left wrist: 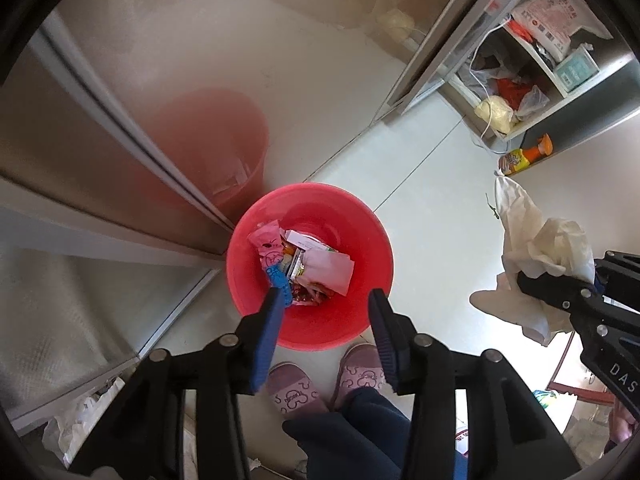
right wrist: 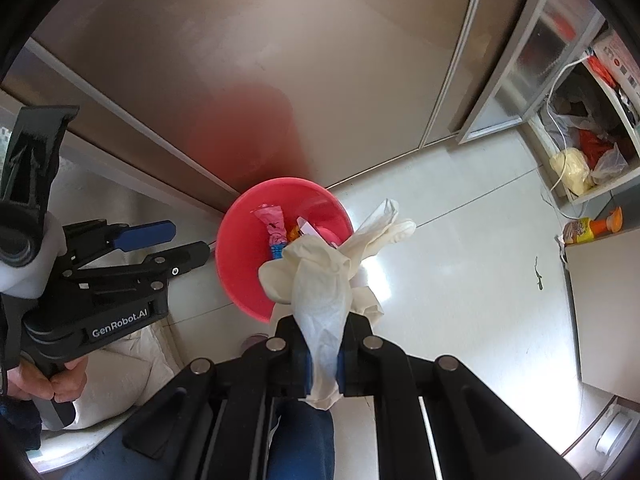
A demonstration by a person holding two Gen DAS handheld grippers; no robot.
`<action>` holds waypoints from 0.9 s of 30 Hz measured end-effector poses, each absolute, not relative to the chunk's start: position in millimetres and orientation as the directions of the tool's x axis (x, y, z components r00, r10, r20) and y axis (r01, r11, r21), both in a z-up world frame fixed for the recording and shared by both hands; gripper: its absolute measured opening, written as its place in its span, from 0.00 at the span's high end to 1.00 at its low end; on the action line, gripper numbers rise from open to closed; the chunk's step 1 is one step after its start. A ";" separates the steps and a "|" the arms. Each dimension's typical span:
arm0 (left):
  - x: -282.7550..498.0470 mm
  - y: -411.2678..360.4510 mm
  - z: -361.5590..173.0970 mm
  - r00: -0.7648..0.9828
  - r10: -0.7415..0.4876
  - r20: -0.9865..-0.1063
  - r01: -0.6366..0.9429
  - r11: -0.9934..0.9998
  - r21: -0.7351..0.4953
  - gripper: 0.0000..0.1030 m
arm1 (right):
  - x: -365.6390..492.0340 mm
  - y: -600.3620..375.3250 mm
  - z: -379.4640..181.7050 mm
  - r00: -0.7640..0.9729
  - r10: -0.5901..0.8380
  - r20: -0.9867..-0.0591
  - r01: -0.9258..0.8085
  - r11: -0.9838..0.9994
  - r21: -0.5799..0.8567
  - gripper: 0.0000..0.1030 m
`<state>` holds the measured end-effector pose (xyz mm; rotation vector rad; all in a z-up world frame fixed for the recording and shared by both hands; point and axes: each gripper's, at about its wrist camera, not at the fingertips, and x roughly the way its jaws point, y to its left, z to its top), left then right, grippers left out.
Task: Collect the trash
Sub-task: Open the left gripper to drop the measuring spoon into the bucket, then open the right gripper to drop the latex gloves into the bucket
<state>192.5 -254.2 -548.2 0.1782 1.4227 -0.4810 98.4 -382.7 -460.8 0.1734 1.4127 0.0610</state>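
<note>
Hanging limp from the right gripper — clamped on its middle — the white glove looks light and floppy, near the red bin's rim; left gripper gapes empty above.

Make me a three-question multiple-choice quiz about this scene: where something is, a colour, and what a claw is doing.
1. Where is the bin?
A. On the floor by the person's slippers
B. On a shelf
C. On a chair

2. What colour is the bin?
A. Green
B. Red
C. Black

3. What is the right claw doing?
A. Standing open and empty
B. Gripping a bottle
C. Clamped on white gloves

Answers: 1 A, it stands on the tiles just ahead of the slippers. 2 B, its wall is red. 3 C, the gloves are pinched between its fingers.
</note>
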 end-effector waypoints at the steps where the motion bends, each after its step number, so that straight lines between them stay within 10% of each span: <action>1: 192.3 -252.5 -546.8 0.075 -0.210 -0.975 0.414 0.896 -0.161 0.59 | 99.8 -381.0 -460.2 0.158 0.148 -0.976 0.055 0.986 0.159 0.93; 7: 192.7 -226.4 -534.7 0.094 -0.185 -0.978 0.347 0.927 -0.142 0.56 | 110.5 -365.4 -460.3 0.152 0.170 -0.974 -0.014 0.985 0.169 0.93; 14: 193.2 -196.3 -546.8 0.083 -0.170 -0.982 0.270 0.952 -0.142 0.21 | 130.9 -339.2 -476.0 0.142 0.207 -0.968 -0.116 0.975 0.191 0.93; 27: 201.8 -167.3 -555.4 0.063 -0.158 -0.985 0.234 0.962 -0.139 0.20 | 147.0 -311.9 -492.7 0.103 0.209 -0.972 -0.208 0.961 0.185 0.80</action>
